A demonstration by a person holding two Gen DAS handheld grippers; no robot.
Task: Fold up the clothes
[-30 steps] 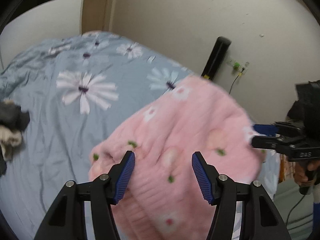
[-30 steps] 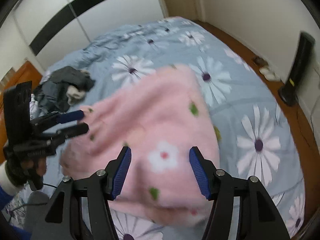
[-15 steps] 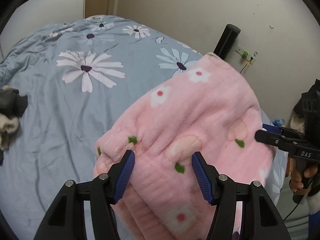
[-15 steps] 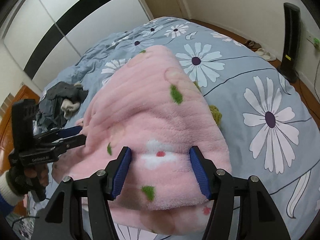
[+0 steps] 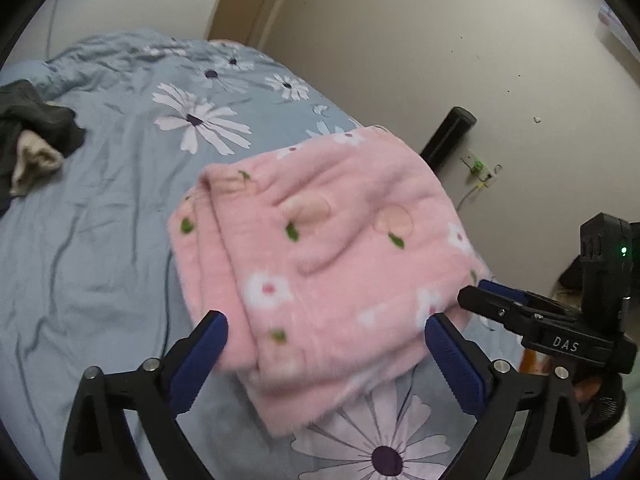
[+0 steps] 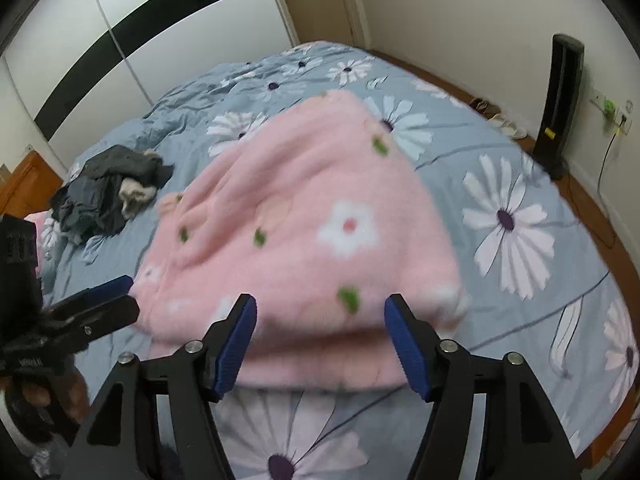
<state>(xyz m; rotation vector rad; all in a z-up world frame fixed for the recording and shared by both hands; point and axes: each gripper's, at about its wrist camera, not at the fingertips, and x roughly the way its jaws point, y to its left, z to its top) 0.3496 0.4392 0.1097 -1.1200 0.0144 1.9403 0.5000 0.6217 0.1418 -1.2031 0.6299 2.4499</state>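
Both grippers, left (image 5: pixel 326 356) and right (image 6: pixel 320 344), fingers just opened (nothing gripped), release the folded garment (image 5: pixel 320 248) on the bed (image 5: pixel 100 240); its loose plush layers could spring apart.

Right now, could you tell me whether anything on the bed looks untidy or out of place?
The pink garment lies folded. The odd spot is the dark clothes pile near the bed's far left side: crumpled in a heap, not folded.

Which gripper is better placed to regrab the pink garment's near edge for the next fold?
Right, marginally. The right gripper straddles the pink garment's near edge squarely; the left gripper, jaws just opened wider, sits off its corner.
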